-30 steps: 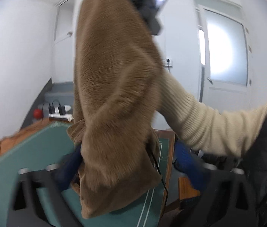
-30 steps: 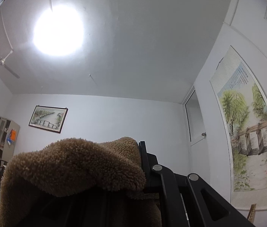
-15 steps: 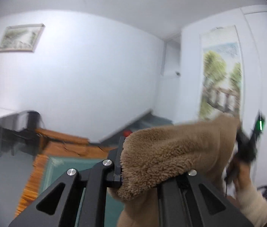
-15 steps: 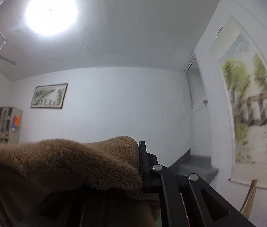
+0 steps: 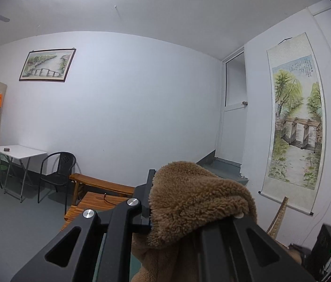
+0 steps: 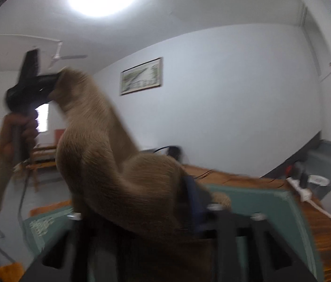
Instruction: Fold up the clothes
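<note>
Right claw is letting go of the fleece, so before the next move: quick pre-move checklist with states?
1. Left claw clamped on the brown fleece garment: ok.
2. Right claw jaws opening, fleece between its fingers: not ok, not clear of it yet.
3. Garment hanging flat: not ok, it drapes bunched from the raised left claw.
4. Green mat below for laying down: ok.
5. Garment's lower hem position: cannot tell.

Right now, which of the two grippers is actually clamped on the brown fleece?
The left gripper: its jaws pinch a fold of the fleece. The right gripper is opening its jaws, fleece only draped between them.
</note>
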Demonstrator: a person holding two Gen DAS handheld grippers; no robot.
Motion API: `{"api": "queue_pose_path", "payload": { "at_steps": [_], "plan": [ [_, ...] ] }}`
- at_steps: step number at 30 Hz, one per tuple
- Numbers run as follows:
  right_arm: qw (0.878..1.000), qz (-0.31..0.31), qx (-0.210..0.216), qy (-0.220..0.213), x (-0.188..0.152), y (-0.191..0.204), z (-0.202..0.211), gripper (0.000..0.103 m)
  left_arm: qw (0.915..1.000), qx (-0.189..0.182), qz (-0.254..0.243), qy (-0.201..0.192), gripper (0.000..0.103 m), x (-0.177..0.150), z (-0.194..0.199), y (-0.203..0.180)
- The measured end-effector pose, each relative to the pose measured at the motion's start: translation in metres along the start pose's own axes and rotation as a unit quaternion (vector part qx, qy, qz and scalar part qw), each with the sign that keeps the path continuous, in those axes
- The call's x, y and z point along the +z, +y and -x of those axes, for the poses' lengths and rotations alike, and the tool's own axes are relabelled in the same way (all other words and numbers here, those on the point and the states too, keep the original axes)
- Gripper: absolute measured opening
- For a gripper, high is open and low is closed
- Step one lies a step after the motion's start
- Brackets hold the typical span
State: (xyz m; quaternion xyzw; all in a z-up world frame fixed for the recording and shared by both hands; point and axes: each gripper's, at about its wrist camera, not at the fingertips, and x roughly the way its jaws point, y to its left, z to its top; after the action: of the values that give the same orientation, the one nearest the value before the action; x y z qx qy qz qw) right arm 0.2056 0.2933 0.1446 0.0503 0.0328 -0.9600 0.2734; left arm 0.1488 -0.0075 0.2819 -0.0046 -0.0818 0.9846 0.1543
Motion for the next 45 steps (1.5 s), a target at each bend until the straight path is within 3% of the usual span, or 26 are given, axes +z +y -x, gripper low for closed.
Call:
{"api": "queue_pose_path", "payload": {
  "at_steps": [1, 5, 15, 23, 29, 31, 33, 37, 40, 43, 45],
  "plan": [
    [1.0, 0.008, 0.015, 0.006, -0.008, 0.006, 0.002, 0.093, 1.0, 0.0, 0.002, 0.0, 0.013, 0.0, 0.0, 0.002],
    [0.998, 0.034, 0.036, 0.027, -0.026, 0.014, 0.015, 0.093, 0.9999, -0.001, 0.013, 0.007, 0.013, -0.002, -0.003, 0.011],
    [0.995, 0.053, -0.04, 0.078, -0.016, -0.053, 0.017, 0.093, 0.9999, -0.009, 0.007, 0.007, 0.013, -0.003, 0.007, 0.027],
    [0.989, -0.068, -0.043, 0.127, 0.007, -0.108, -0.029, 0.093, 0.9994, -0.007, 0.029, 0.019, 0.013, -0.013, 0.008, 0.047],
    [0.976, -0.122, 0.032, 0.176, 0.01, -0.106, -0.087, 0.093, 0.9987, -0.001, 0.042, 0.03, 0.013, -0.023, 0.006, 0.062],
    [0.976, -0.088, 0.004, 0.201, 0.007, -0.097, -0.102, 0.093, 0.9983, 0.004, 0.048, 0.033, 0.013, -0.025, 0.006, 0.069],
    [0.972, -0.043, -0.063, 0.22, 0.002, -0.094, -0.112, 0.093, 0.9977, 0.009, 0.057, 0.037, 0.014, -0.028, 0.005, 0.078],
    [0.957, 0.0, -0.159, 0.243, -0.014, -0.112, -0.113, 0.093, 0.9959, 0.02, 0.071, 0.051, 0.016, -0.037, -0.001, 0.094],
    [0.948, 0.01, -0.196, 0.251, -0.025, -0.129, -0.099, 0.093, 0.994, 0.026, 0.088, 0.061, 0.016, -0.045, -0.008, 0.105],
    [0.937, 0.067, -0.239, 0.247, -0.034, -0.134, -0.079, 0.093, 0.9917, 0.026, 0.106, 0.067, 0.016, -0.05, -0.016, 0.112],
    [0.948, 0.084, -0.217, 0.219, -0.032, -0.129, -0.067, 0.093, 0.9907, 0.026, 0.113, 0.072, 0.016, -0.052, -0.021, 0.114]
  ]
}}
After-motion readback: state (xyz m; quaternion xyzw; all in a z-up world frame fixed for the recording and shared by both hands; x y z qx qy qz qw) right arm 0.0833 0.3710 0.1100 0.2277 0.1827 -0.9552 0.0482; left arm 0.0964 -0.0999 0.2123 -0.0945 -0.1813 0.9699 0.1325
